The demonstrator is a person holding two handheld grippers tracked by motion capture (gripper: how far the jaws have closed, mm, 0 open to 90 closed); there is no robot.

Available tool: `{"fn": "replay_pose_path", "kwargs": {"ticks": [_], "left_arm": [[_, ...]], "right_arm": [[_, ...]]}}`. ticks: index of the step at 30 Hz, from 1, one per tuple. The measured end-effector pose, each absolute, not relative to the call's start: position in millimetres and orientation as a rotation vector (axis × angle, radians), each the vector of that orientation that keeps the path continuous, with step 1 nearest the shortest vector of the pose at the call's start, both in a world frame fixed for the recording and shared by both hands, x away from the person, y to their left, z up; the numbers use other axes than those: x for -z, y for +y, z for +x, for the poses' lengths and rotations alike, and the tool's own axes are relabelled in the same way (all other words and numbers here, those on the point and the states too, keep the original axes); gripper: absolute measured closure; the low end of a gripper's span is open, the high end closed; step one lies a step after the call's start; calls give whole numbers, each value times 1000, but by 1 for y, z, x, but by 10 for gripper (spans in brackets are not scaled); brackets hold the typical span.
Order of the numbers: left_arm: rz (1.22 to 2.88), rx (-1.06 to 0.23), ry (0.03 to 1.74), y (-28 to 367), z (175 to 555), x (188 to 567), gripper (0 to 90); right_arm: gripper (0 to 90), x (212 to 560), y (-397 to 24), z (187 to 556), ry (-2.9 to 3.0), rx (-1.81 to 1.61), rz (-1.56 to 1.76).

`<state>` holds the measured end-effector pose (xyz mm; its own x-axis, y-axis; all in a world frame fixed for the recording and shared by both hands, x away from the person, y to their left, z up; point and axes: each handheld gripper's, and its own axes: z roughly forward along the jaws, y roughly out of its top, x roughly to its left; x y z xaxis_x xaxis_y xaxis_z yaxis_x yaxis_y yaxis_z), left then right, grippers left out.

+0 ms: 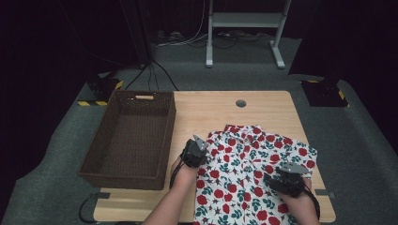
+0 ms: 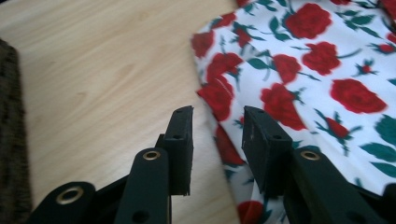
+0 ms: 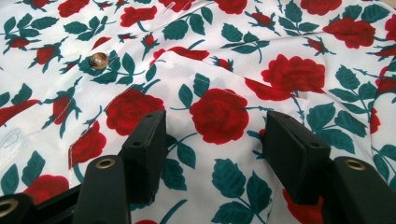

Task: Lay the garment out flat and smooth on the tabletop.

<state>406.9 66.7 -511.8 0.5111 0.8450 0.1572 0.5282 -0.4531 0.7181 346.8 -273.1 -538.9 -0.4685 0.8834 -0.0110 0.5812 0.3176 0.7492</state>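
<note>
A white shirt printed with red roses and green leaves [image 1: 253, 173] is spread over the near right part of the light wooden worktop [image 1: 211, 112], with its near end hanging past the near edge. A dark brown woven rectangular basket [image 1: 129, 138] is set on the left side of the worktop, overhanging the left edge; nothing can be seen inside it. A small round hole [image 1: 241, 103] is cut into the worktop near its far edge.

The left gripper [image 1: 195, 151] is held by the person's left hand [image 1: 184, 169] at the left edge of the shirt, between the basket and the fabric. In the left gripper view, its jaws are seen parted, one over bare wood and the other over the shirt's edge [image 2: 299, 84], with nothing clamped between them. Whether the fabric is touched by them cannot be told.

The right gripper [image 1: 286, 179] is held by the right hand [image 1: 300, 206] over the near right part of the shirt. In the right gripper view, its jaws are seen spread wide above the printed cloth [image 3: 219, 112], with nothing held; a seamed fold is visible between them and a small round brown button [image 3: 98, 60] is seen farther off to the left.

Beyond the worktop, grey carpet [image 1: 366, 140] covers the floor, and a white metal frame [image 1: 244, 28] with cables around it stands at the far side.
</note>
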Motion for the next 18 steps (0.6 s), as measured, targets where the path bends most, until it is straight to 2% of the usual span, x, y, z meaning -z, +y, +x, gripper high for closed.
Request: {"fn": "replay_pose_path", "kwargs": {"ticks": [18], "left_arm": [[2147, -598, 958, 23, 380, 521, 638]], "right_arm": [[401, 539, -273, 347, 2167, -968, 1298]]}}
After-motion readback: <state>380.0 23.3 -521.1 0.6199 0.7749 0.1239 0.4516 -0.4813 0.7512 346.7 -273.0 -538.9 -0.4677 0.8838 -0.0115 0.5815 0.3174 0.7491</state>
